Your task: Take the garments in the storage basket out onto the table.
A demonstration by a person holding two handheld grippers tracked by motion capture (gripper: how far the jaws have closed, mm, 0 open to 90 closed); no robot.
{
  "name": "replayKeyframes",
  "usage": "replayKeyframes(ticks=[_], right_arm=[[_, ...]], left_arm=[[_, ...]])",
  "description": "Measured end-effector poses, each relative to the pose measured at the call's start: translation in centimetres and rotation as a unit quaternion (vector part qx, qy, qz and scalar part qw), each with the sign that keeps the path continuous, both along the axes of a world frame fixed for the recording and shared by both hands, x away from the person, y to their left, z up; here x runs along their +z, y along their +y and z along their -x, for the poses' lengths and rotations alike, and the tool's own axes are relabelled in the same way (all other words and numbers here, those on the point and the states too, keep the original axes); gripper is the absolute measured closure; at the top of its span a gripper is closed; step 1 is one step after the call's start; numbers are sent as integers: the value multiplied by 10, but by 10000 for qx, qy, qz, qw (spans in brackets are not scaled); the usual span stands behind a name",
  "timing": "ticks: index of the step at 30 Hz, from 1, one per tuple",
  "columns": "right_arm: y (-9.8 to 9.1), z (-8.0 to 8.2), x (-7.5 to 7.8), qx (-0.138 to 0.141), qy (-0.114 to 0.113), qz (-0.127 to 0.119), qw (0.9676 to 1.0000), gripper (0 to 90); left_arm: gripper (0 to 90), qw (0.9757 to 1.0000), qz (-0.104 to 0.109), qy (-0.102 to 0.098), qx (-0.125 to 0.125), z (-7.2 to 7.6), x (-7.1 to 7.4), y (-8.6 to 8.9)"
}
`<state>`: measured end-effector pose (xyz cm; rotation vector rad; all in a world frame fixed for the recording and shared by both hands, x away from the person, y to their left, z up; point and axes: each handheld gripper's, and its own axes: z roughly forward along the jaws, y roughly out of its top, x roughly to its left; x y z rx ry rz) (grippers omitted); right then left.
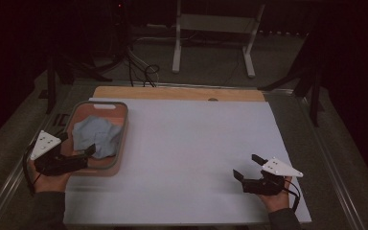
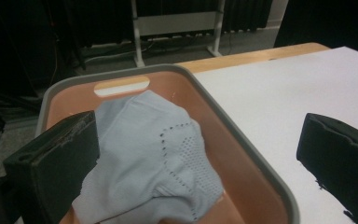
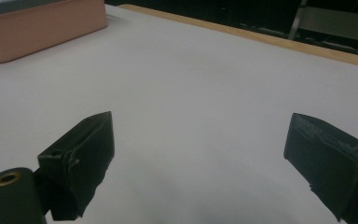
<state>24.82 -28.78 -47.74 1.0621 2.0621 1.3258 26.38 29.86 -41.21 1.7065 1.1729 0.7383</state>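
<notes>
a pale blue cloth is seen heaped inside the basket; the left gripper is held agape over it (the right gripper, well apart from the basket, likewise spread wide).

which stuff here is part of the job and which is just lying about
In the job: left gripper, open at the light blue cloth in the pink basket.

Lying about: right gripper, open over the white table cover; metal stand and cables behind.
</notes>
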Motion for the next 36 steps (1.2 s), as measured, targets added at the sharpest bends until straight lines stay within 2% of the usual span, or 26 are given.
replayKeyframes(ticks=[17,18,26,31,36], right_arm=[[0,0,0,-19,15,-6,10000,86],[0,0,0,-17,17,-6,10000,86],[-1,0,0,-23,29,-8,10000,86],[-1,-1,0,-11,36,-9,10000,86],[-1,-1,0,-9,32,-10,10000,86]], left_arm=[[6,9994,-213,259,26,-21,0,2],[6,9990,-302,320,32,-27,0,2],[7,9981,-460,396,90,-41,2,2],[10,9980,-460,402,130,-46,3,2],[8,9976,-476,495,99,-54,1,1]])
